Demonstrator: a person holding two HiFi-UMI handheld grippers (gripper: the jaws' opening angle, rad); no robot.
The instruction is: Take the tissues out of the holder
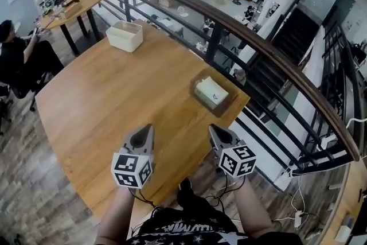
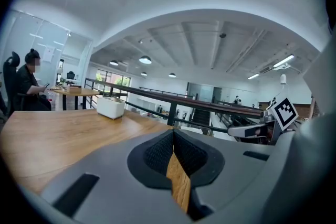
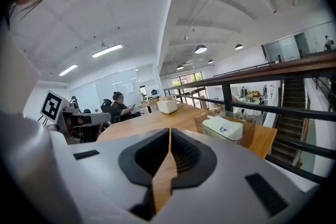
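Observation:
A white tissue pack lies in a clear holder near the right edge of the round wooden table. In the right gripper view the tissue pack sits inside the clear holder, ahead and to the right of the jaws. My left gripper and right gripper hover side by side over the table's near edge, both short of the holder. Each is shut with nothing between its jaws, as the left gripper and right gripper show in their own views.
A white lidded box stands at the table's far side. A dark railing runs close behind the table and past the holder, with a drop beyond it. A person sits at the far left by another table.

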